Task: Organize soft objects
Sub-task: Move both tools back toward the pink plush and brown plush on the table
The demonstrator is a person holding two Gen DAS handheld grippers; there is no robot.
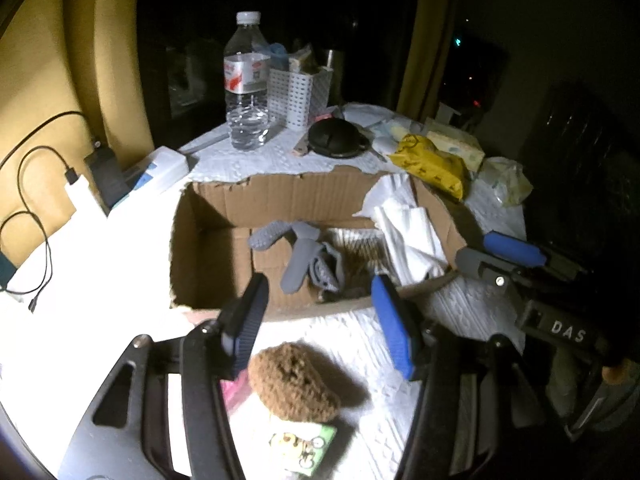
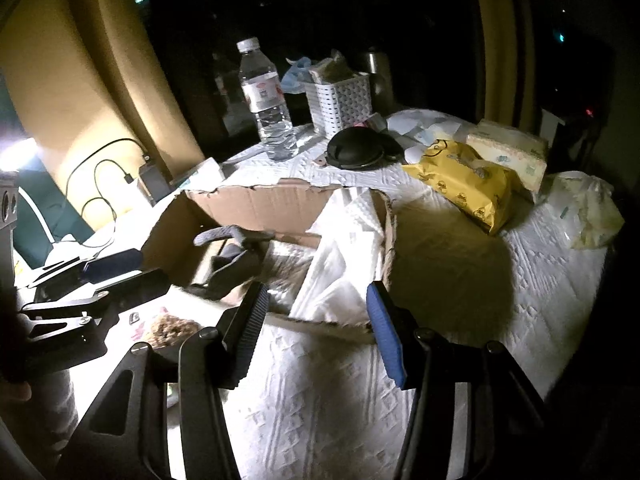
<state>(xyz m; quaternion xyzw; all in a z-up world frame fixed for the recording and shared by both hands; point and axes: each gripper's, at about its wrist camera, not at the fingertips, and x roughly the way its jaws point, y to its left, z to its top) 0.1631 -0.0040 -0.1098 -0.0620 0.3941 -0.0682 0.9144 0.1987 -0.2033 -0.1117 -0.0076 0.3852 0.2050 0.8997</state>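
Observation:
An open cardboard box [image 1: 208,240] [image 2: 256,204] stands on the white-covered table. Inside lie grey silicone pieces [image 1: 296,256] [image 2: 236,256], and white paper towels [image 1: 404,232] [image 2: 348,256] hang over its right rim. A brown knitted soft thing [image 1: 294,384] [image 2: 168,330] lies on the table in front of the box, just below my left gripper [image 1: 320,312], which is open and empty. My right gripper [image 2: 316,316] is open too, nothing between its fingers, hovering over the box's near right corner. It shows at the right of the left wrist view as well.
Behind the box stand a water bottle [image 1: 246,80] [image 2: 268,100], a white perforated basket [image 1: 298,96] [image 2: 340,96], a black round case [image 1: 338,138] [image 2: 356,148], a yellow packet [image 1: 432,164] [image 2: 468,180] and a tissue pack [image 2: 508,152]. Chargers and cables [image 1: 44,208] lie left. A green printed card [image 1: 304,446] lies near the front.

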